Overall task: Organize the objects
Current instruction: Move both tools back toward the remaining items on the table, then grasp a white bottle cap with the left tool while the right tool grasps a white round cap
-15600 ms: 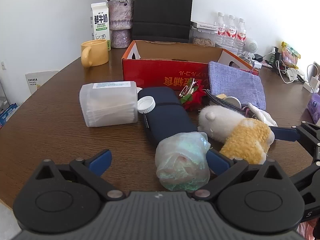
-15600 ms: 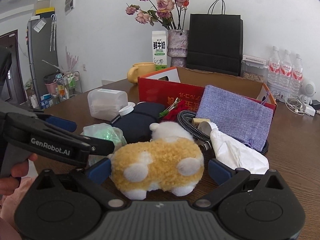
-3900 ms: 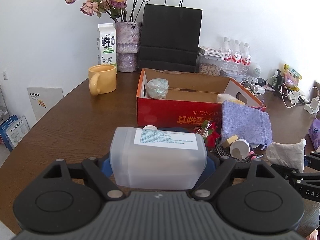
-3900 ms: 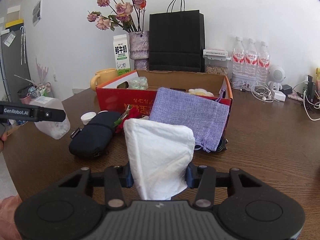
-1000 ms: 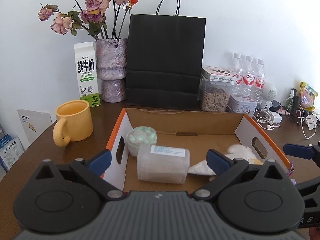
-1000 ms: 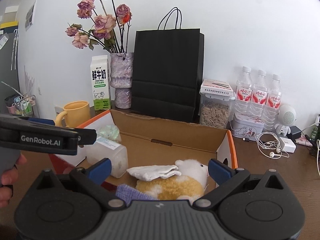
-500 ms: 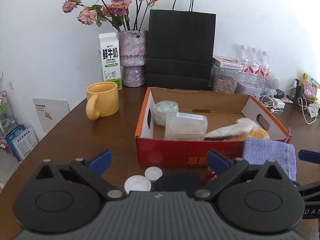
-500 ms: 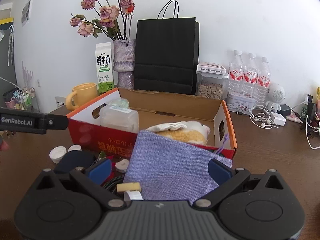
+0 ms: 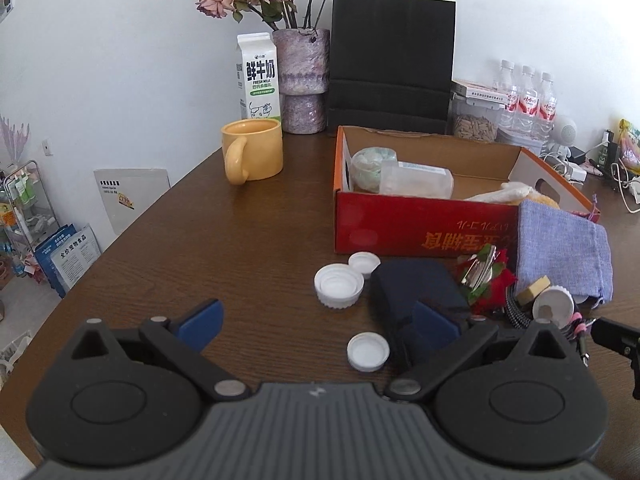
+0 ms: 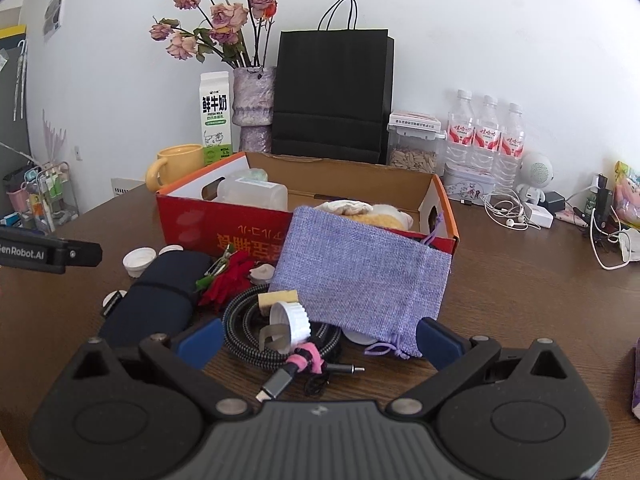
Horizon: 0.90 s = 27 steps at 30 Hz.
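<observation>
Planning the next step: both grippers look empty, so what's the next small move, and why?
Probably ease the right gripper forward and close on the purple pouch. Both grippers are open and empty; the pouch leans against the red box directly ahead of the right fingers, while the jar and plush already sit inside. The left gripper faces the dark case for afterwards.

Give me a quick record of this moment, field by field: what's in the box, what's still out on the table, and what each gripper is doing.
in box: clear plastic container, wrapped green ball, plush toy, white cloth
on table: dark pouch, three white caps, purple bag, red flower clip, braided cable
left gripper: open, holding nothing
right gripper: open, holding nothing
</observation>
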Available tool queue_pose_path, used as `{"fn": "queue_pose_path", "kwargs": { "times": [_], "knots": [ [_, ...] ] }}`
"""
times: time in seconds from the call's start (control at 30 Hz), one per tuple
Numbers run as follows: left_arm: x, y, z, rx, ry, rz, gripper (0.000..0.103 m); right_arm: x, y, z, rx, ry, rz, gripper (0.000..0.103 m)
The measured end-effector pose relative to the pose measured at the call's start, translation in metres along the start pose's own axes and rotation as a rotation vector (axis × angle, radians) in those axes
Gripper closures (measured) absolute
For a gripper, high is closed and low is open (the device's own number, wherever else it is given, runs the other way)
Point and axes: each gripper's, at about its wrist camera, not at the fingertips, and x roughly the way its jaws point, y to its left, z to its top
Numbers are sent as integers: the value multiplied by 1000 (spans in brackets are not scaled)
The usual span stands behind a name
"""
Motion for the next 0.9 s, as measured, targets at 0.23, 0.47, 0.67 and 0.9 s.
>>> {"fn": "queue_pose_path", "kwargs": {
  "times": [0.23,0.47,0.67,0.9],
  "knots": [
    [6,8,-16,5,43,15,0,-5,10,-7,-26,-4,35,31],
    [15,10,-22,15,63,15,0,9,27,-3,-50,20,91,62],
    [24,9,-25,35,74,3,0,19,24,1,-42,4,33,62],
    [36,2,-30,62,103,-24,17,36,14,4,-36,31,14,62]
  ]
}}
